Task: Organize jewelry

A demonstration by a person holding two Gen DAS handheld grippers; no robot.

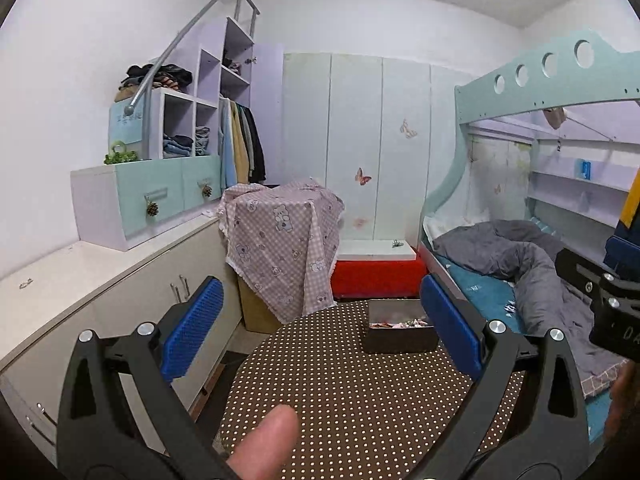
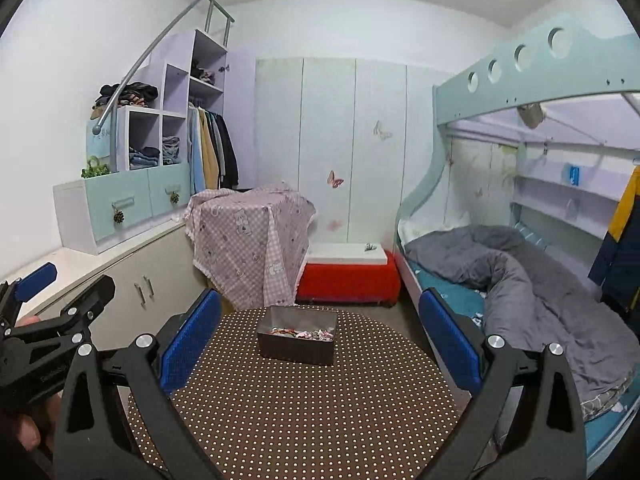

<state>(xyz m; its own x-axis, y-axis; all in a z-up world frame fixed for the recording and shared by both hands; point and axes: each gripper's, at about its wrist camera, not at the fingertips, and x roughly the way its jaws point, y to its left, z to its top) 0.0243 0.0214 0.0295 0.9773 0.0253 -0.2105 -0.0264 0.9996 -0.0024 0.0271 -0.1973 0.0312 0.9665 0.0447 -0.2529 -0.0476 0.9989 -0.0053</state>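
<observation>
A dark rectangular box [image 2: 296, 342] sits at the far side of a round table with a brown polka-dot cloth [image 2: 300, 412]. Small colourful jewelry pieces [image 2: 302, 333] lie inside it. My right gripper [image 2: 320, 338] is open above the near part of the table, its blue pads either side of the box in view, well short of it. The left gripper [image 1: 320, 324] is open too, with nothing between its pads; in its view the box [image 1: 400, 332] shows just left of the right pad. A person's thumb [image 1: 266, 444] rests at the bottom of the left wrist view.
A bunk bed with a grey quilt [image 2: 532, 280] runs along the right. White cabinets [image 2: 132, 280] line the left wall. A checked cloth covers a box [image 2: 252, 236] beyond the table, beside a red bench [image 2: 348, 280]. The left gripper's body [image 2: 44, 332] shows at the left edge.
</observation>
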